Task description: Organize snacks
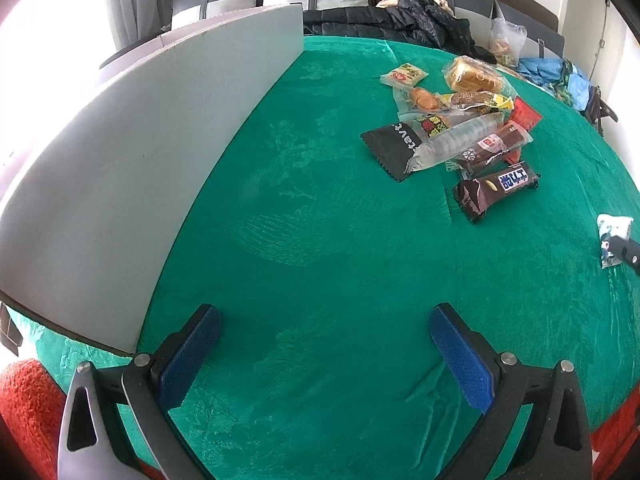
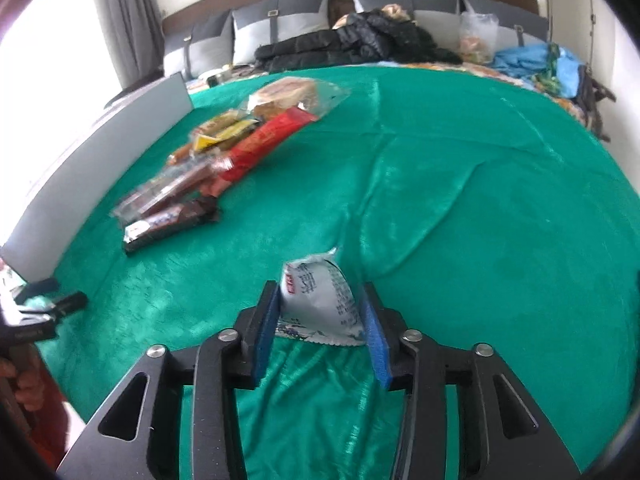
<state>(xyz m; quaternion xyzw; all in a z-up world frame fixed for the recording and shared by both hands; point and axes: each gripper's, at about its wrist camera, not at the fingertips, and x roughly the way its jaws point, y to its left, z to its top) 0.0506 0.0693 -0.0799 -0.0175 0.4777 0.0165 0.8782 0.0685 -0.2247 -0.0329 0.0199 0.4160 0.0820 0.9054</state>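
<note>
Snack pouch (image 2: 320,300), white and puffy at lower centre, sits between your right gripper (image 2: 322,322) pads, seemingly pinched, and could slip out if the slack grip loosens, while your left gripper (image 1: 324,354) hangs spread and empty.

Snack pile (image 2: 224,160) motion-blurred, white packet (image 1: 614,240) cut off by frame edge
</note>
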